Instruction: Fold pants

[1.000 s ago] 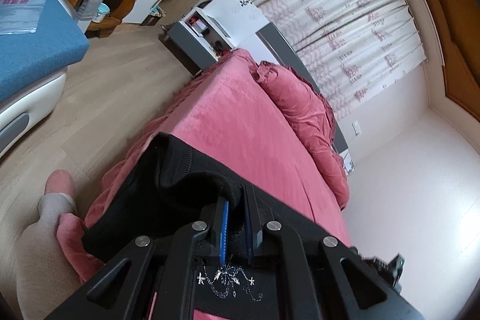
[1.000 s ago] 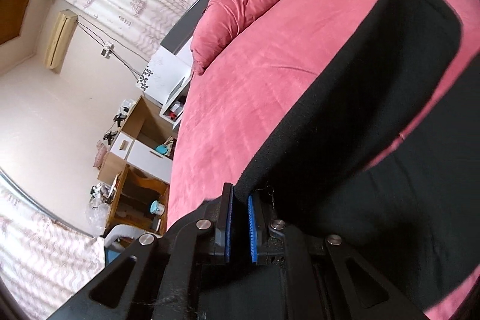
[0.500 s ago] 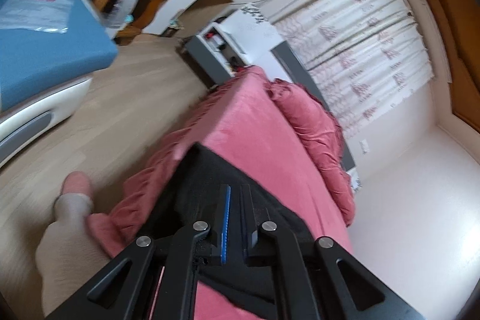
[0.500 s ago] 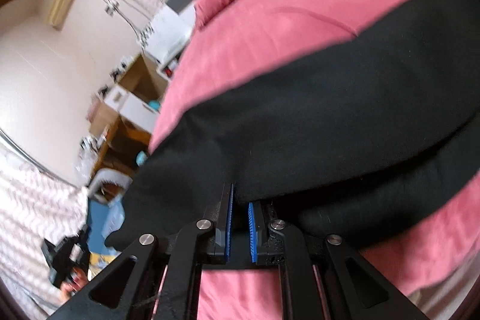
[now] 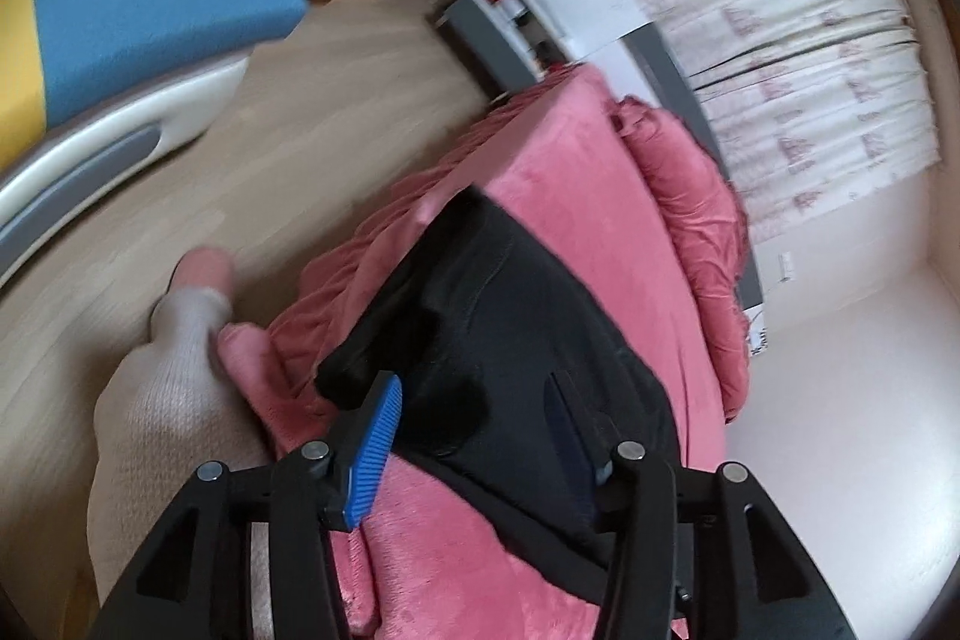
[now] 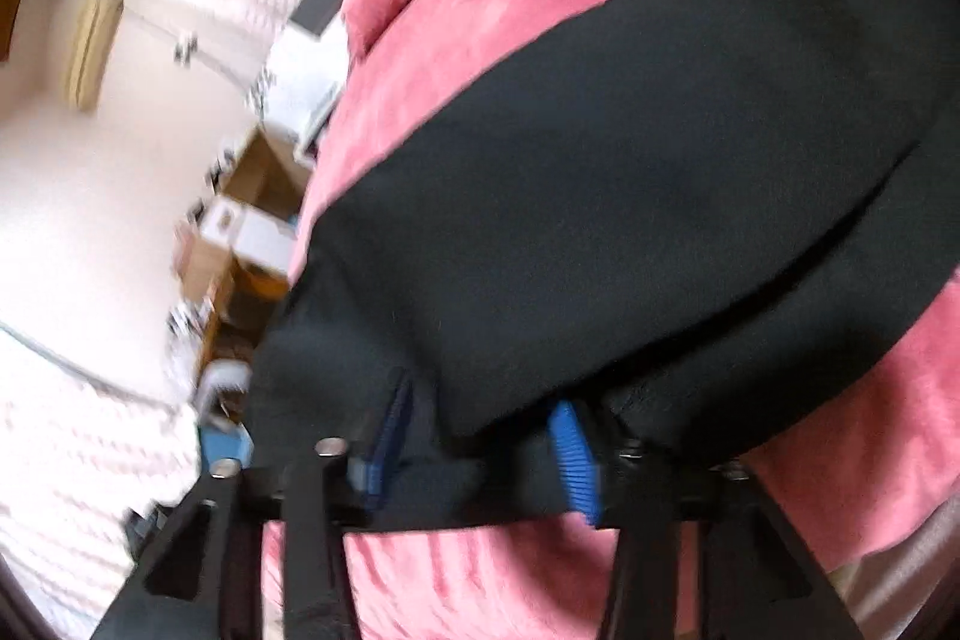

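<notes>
Black pants [image 5: 528,334] lie folded over on a pink bed [image 5: 564,196], near its foot edge. In the left wrist view my left gripper [image 5: 474,430] is open, its blue pads apart, with the pants' edge lying loose between them. In the right wrist view the pants [image 6: 630,172] fill the middle of the frame as a doubled layer. My right gripper [image 6: 486,436] is open too, with the folded edge resting between its pads.
A rumpled pink duvet [image 5: 690,220] lies along the bed's far side. A person's leg in a light sock [image 5: 174,340] stands beside the bed on the wood floor [image 5: 270,160]. A blue mattress [image 5: 138,10], a desk and a grey cabinet [image 5: 510,34] stand beyond.
Both grippers were shut on the pants and carried the fabric over onto itself. Now both have opened and let go, and the pants lie folded on the bed.
</notes>
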Available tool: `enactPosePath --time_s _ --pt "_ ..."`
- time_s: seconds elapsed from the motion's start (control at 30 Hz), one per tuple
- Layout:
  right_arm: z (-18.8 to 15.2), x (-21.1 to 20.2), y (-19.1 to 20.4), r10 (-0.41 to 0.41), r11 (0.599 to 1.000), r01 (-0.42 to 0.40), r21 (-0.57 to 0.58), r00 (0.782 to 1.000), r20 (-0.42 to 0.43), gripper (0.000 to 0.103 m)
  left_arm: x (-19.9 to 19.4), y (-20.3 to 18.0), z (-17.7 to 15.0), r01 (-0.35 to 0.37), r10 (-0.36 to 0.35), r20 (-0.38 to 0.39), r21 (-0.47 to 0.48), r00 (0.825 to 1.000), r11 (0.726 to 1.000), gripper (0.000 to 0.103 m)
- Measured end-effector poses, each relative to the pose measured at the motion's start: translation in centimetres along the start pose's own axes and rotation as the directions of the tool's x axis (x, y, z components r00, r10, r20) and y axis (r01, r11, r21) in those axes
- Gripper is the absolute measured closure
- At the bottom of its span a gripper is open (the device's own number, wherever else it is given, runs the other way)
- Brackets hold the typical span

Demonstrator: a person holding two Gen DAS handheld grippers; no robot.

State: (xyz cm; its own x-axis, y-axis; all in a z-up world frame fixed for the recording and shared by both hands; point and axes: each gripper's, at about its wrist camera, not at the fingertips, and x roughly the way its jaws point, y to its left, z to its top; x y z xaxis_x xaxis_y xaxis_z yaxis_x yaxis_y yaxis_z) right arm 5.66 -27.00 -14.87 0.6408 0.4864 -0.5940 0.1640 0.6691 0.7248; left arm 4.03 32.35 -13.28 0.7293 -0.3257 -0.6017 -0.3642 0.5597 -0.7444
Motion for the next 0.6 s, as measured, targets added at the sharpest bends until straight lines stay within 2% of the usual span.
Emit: enactPosePath --time_s 0.13,0.2,0.23,0.3,0.33,0.37,0.47,0.6 --pt "1.3 -1.6 -2.1 -0.007 0.995 0.000 0.102 0.998 0.070 0.053 0.0 0.4 0.0 0.029 -0.029 -0.017 -0.021 0.999 0.999 0.061" --pt "2.1 -2.0 -2.6 -0.018 0.991 0.004 0.132 0.995 0.103 0.053 0.1 0.3 0.1 0.045 -0.045 -0.024 -0.026 0.999 0.999 0.083" --pt "2.5 -2.2 -3.2 -0.031 0.989 0.014 0.147 0.993 0.116 0.054 0.1 0.2 0.3 0.047 -0.048 -0.023 -0.018 0.999 0.999 0.086" --pt "3.1 -2.2 -3.9 -0.038 0.985 0.020 0.173 0.994 0.102 0.070 0.0 -0.2 0.5 0.033 -0.033 -0.014 0.003 0.999 0.999 0.093" --pt "3.3 -2.3 -4.2 -0.047 0.983 0.029 0.180 0.994 0.098 0.082 0.0 -0.5 0.6 0.031 -0.031 -0.015 0.011 0.999 0.999 0.094" --pt "3.5 -2.3 -4.4 -0.064 0.983 0.046 0.179 0.994 0.092 0.089 0.1 -0.9 0.8 0.023 -0.022 -0.013 0.030 1.000 0.999 0.095" --pt "4.0 -3.2 -4.2 -0.062 0.985 0.047 0.168 0.994 0.090 0.093 0.0 -1.9 1.5 0.016 -0.015 -0.008 0.053 1.000 0.998 0.097" --pt "5.2 -4.8 -1.8 -0.016 0.991 -0.001 0.135 0.993 0.119 0.094 -1.0 -3.2 3.2 0.097 -0.098 0.009 0.037 0.995 0.995 0.098"
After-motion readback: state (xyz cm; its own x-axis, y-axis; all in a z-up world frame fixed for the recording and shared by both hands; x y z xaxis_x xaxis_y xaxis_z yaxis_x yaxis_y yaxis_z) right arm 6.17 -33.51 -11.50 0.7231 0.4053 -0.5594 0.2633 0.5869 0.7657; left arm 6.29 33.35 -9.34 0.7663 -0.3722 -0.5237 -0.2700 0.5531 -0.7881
